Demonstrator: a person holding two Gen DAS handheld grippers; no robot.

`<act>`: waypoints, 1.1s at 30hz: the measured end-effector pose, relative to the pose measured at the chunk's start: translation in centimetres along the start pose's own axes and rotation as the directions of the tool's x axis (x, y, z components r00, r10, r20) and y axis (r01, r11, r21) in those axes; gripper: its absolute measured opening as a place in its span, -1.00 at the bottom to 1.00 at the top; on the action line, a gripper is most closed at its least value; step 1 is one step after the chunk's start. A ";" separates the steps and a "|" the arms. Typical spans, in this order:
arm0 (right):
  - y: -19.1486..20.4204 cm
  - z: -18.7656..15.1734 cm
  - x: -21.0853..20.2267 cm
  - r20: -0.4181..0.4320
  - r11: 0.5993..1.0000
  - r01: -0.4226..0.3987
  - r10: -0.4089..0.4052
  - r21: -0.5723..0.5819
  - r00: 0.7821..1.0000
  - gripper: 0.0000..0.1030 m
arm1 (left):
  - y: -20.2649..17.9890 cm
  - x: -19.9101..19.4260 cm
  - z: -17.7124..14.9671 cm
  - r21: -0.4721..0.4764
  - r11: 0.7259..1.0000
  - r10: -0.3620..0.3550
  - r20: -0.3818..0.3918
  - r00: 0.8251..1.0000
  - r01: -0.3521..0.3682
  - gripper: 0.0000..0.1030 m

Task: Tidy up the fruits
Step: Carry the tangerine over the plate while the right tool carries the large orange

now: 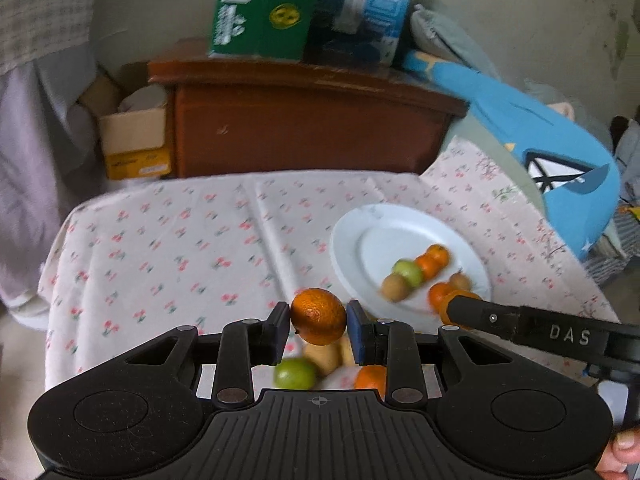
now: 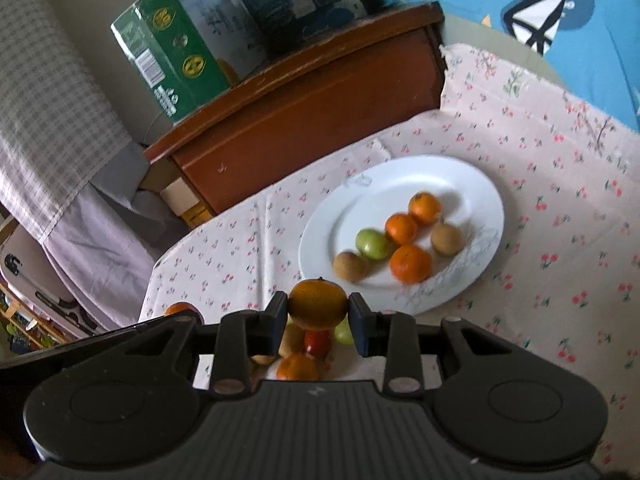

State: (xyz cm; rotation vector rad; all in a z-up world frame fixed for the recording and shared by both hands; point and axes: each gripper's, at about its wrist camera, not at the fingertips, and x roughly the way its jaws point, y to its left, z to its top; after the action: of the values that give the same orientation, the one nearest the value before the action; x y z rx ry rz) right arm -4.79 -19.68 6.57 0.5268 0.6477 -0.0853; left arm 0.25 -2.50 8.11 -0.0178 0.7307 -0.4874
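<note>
Here, an orange (image 1: 318, 316) is clenched in the left tongs (image 1: 318, 326). Another orange (image 2: 318, 305) is gripped by the right tongs (image 2: 318, 318), likely bound for the plate (image 2: 460, 172).

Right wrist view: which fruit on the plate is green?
The green fruit on the white plate, between a brown one and an orange. All other fruit there is orange or brown.

Brown wooden cabinet (image 1: 304, 128) behind table. Green box (image 1: 260, 8) and blue box (image 1: 364, 8) on top, side by side. Cardboard box (image 1: 134, 142) at its left. Blue cushion (image 1: 532, 136) by table's right edge.
</note>
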 end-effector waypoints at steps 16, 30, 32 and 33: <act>-4.9 6.8 0.0 0.051 0.994 0.084 -0.088 0.073 0.995 -0.36 | -2.6 4.7 4.1 -0.029 0.996 -0.088 -0.024 0.996 0.087 -0.46; -8.1 7.5 3.6 -0.028 0.970 0.130 -0.126 0.206 0.992 -0.36 | -3.8 9.8 5.1 -0.014 0.996 -0.090 -0.084 0.992 0.090 -0.46; -8.2 7.5 4.0 -0.035 0.968 0.142 -0.138 0.206 0.990 -0.36 | -4.0 10.4 5.2 -0.009 0.996 -0.089 -0.092 0.992 0.088 -0.46; -8.3 7.5 4.1 -0.039 0.967 0.147 -0.142 0.208 0.989 -0.36 | -4.1 10.7 5.1 -0.008 0.996 -0.088 -0.097 0.991 0.088 -0.46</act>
State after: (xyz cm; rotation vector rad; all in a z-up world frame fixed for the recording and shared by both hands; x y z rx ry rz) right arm 0.68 -30.23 5.51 0.6846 0.7040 -0.2883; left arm 8.67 -11.51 5.91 -0.0304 0.8291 -0.5738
